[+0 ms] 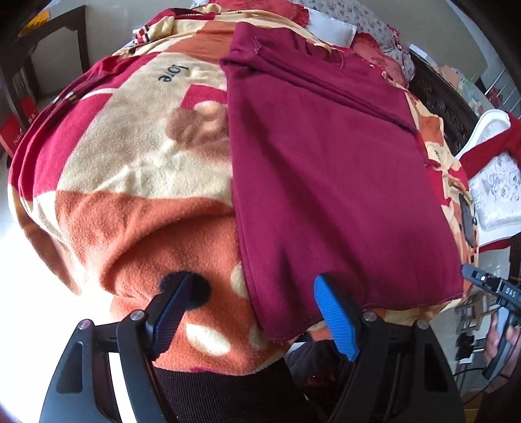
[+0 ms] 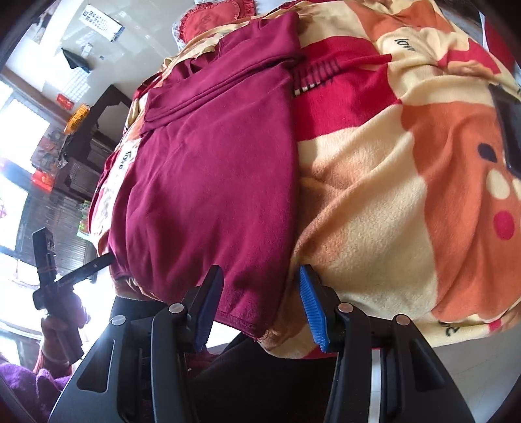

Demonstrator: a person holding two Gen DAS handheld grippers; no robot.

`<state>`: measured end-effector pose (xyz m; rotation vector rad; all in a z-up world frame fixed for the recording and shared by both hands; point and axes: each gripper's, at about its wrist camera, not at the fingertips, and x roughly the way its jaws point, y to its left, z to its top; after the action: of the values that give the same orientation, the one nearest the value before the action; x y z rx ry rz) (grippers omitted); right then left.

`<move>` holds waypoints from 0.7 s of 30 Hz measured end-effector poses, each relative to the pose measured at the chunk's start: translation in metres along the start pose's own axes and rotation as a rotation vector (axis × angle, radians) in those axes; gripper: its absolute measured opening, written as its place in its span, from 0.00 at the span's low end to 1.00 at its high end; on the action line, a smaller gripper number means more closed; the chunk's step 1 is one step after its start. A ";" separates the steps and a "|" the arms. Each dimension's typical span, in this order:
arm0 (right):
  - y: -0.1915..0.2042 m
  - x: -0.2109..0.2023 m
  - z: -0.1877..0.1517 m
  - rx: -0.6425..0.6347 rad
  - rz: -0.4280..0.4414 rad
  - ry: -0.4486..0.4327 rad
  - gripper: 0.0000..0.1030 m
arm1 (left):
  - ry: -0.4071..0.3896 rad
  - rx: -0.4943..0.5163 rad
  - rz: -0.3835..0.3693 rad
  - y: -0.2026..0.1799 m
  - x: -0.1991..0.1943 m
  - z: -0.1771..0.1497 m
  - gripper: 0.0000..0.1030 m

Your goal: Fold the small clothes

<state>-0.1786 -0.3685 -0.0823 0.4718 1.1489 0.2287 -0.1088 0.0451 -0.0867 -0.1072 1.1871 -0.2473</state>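
Observation:
A maroon garment (image 1: 325,162) lies flat, partly folded, on a fleece blanket (image 1: 130,195) patterned in orange, cream and red. My left gripper (image 1: 252,286) is open over the garment's near left corner: the blue pad rests by the cloth, the dark finger over bare blanket. In the right wrist view the same garment (image 2: 211,162) spreads away from me. My right gripper (image 2: 260,271) stands open astride the near right corner, with the hem between the fingers and neither pad pressing it. The blanket (image 2: 390,195) fills the right side.
A dark phone (image 1: 467,221) lies at the blanket's right edge, beside a white chair with an embroidered cushion (image 1: 495,188). Dark wooden furniture (image 2: 81,136) stands at the left. A red heart pillow (image 2: 208,19) sits at the far end. A hand (image 2: 62,328) holds the other gripper.

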 end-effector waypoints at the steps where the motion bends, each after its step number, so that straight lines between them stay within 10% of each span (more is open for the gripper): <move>1: 0.001 0.000 0.000 -0.003 0.006 -0.003 0.29 | -0.002 0.001 0.004 -0.001 0.000 0.000 0.78; 21: 0.010 0.009 0.000 -0.057 -0.009 0.007 0.29 | 0.018 0.025 0.025 -0.011 0.012 -0.003 0.78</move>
<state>-0.1745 -0.3556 -0.0851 0.4156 1.1486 0.2548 -0.1087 0.0319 -0.0959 -0.0688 1.2018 -0.2417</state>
